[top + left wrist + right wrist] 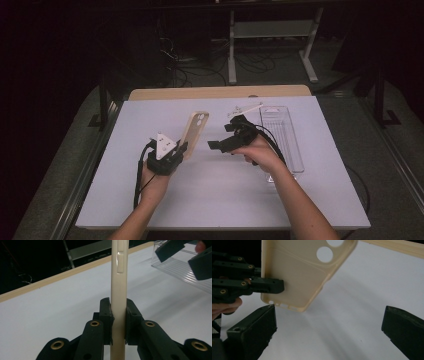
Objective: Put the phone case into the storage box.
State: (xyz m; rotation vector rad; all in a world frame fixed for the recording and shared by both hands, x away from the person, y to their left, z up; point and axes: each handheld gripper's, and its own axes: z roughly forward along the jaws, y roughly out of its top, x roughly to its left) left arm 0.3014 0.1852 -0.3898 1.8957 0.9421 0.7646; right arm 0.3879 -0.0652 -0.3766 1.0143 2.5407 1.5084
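Above white table [210,195], phone case [194,128] stands upright.

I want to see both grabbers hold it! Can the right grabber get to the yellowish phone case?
Probably yes. The right gripper has its jaws wide open and points at the phone case, which the left gripper holds up off the table. Nothing lies between them.

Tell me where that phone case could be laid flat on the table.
Free: the broad near strip of the table between the forearms, and the far-left corner beyond the phone case. Crowded: the right side, with the clear tray and the open right gripper.
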